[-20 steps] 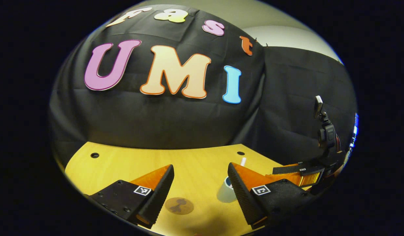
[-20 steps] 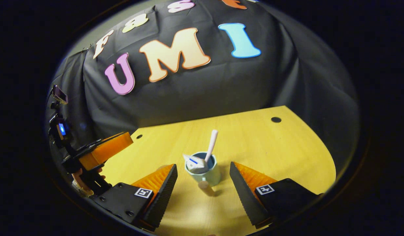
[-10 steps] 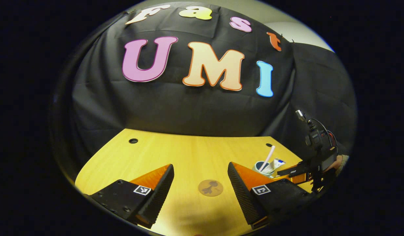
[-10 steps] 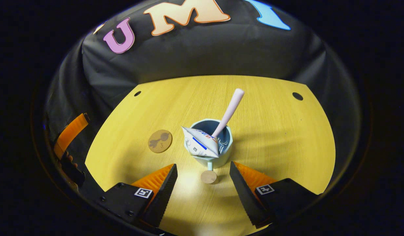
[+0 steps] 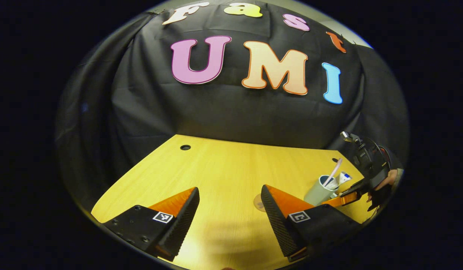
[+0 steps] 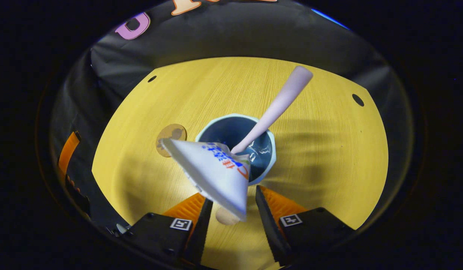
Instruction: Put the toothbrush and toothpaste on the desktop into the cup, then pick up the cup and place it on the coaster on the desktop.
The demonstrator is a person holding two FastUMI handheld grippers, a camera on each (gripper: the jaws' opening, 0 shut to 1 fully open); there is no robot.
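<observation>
In the right gripper view, the right gripper (image 6: 231,219) is seen closest, its two fingers drawn partly together on either side of the cup's handle (image 6: 226,216), whose rounded wooden end shows between them. Whether the fingers already press on the handle cannot be told, since the toothpaste (image 6: 212,170) hangs over that spot. The handle appears to have been chosen as the hold because the cup's body is too wide for the jaws and its mouth is taken up.

Just beyond the fingers stands the cup (image 6: 235,148), upright on the desktop (image 6: 321,157). The toothpaste is lodged in it with its flat crimped end leaning out toward the camera, and the toothbrush (image 6: 274,108) is propped in it, slanting away to the far right. Both are thus judged to be loaded, so the lift is the step in hand.

The coaster (image 6: 170,138) lies flat just beside the cup, on its left in this view, so only a short carry should be needed.

In the left gripper view, the left gripper (image 5: 229,213) is held open and empty above the bare wood, apparently kept clear. The coaster's edge peeps out by its right finger, and farther off the cup and the right gripper are seen, with a hand (image 5: 385,183) behind.
</observation>
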